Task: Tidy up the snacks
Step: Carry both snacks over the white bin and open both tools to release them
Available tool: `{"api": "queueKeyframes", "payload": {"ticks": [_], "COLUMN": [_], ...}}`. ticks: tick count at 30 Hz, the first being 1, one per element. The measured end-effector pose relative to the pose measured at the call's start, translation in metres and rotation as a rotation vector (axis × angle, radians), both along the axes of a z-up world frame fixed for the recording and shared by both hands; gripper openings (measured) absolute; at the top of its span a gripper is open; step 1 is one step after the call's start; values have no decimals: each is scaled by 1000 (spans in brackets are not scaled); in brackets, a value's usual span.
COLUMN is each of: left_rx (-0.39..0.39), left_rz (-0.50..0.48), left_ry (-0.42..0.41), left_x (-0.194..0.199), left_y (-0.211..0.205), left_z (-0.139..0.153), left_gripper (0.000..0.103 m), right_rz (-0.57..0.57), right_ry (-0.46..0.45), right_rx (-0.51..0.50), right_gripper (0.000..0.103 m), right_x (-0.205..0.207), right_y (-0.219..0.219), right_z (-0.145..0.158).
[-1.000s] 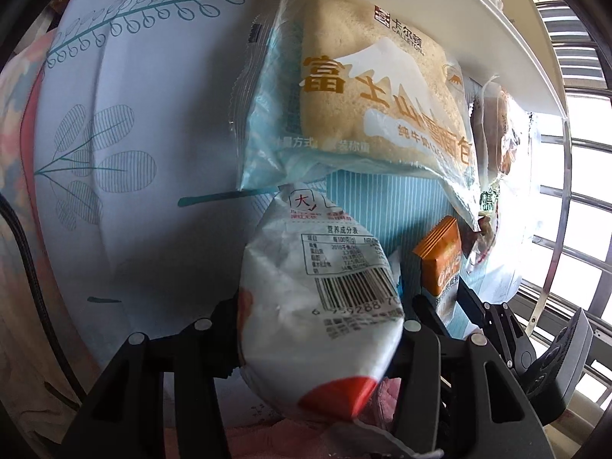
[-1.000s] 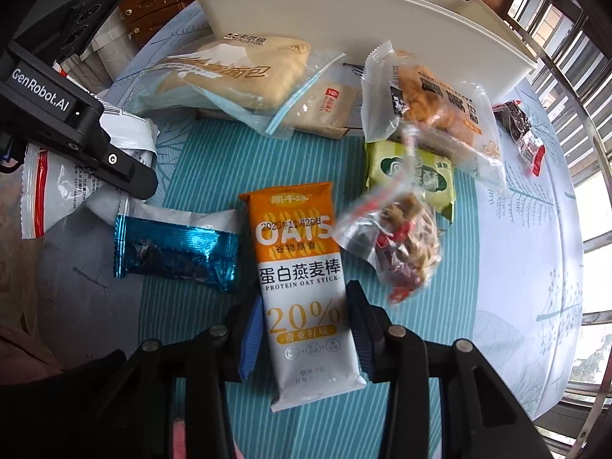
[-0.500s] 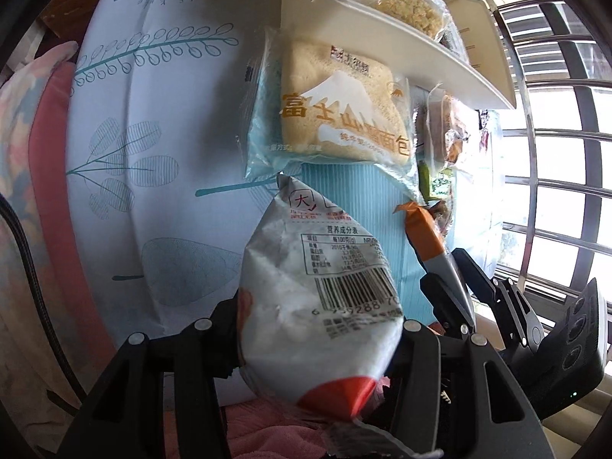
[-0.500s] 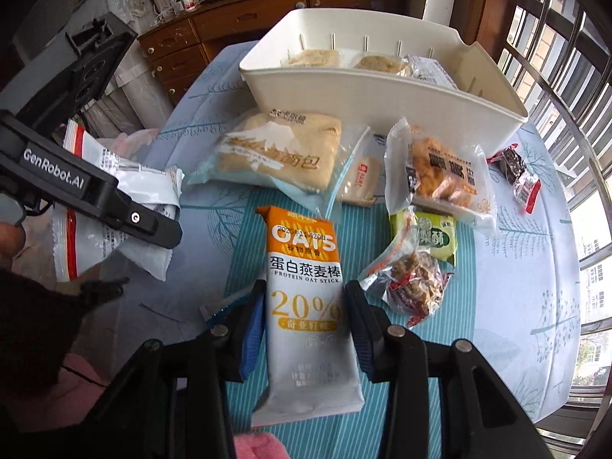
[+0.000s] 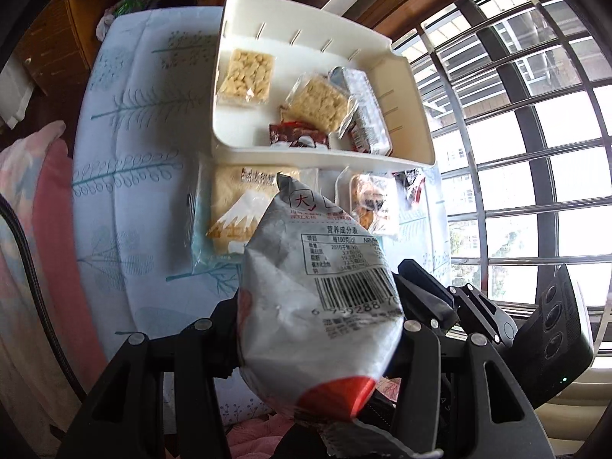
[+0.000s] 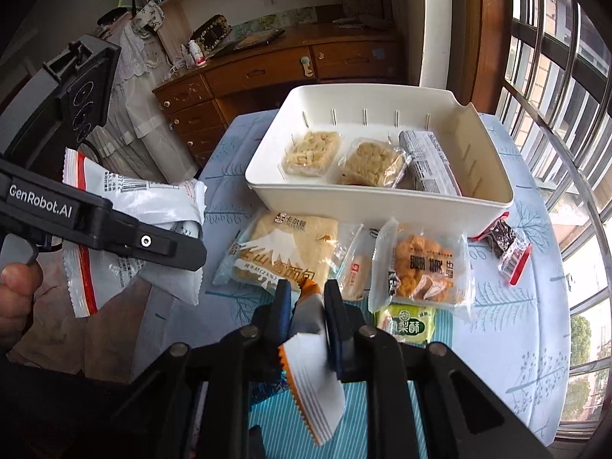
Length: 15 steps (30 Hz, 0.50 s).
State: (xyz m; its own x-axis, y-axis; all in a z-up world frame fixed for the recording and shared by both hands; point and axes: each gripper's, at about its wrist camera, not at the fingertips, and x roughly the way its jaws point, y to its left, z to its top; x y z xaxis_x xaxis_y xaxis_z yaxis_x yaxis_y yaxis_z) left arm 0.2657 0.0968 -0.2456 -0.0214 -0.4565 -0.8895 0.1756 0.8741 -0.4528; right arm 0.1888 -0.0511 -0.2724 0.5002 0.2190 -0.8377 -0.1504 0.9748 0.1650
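both lifted higher above the table than a second ago, white tray point(image 6: 382, 199) now in full view with five packets inside. left gripper point(image 5: 317, 329) clenched on silver pouch point(image 5: 317, 306), long axis toward the tray. right gripper point(image 6: 306, 306), jaws just closing, squeezing orange oat bar point(image 6: 311, 367) edge-on, pointing likewise.

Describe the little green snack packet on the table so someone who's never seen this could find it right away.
Start at the white bin on the blue tablecloth. Just in front of it lies a clear bag of golden fried pieces. The green packet lies at that bag's near edge, the only lime-green wrapper there, with a round logo and white characters.
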Motion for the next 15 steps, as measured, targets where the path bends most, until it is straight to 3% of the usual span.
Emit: {"api": "queueKeyframes", "payload": {"ticks": [10,15], "left_rx": [-34,-110], "left_rz": [2,17], "left_ry": [-156,-203], "left_x": [31,43], "left_y": [-36,-46], "left_z": [39,43], "left_gripper": [51,51], "right_rz": [21,13], "right_ry": [-117,-191], "right_rx": [21,11], "right_gripper": [18,18], "right_x": [23,40], "right_y": [-20,-36], "right_z": [47,66]}}
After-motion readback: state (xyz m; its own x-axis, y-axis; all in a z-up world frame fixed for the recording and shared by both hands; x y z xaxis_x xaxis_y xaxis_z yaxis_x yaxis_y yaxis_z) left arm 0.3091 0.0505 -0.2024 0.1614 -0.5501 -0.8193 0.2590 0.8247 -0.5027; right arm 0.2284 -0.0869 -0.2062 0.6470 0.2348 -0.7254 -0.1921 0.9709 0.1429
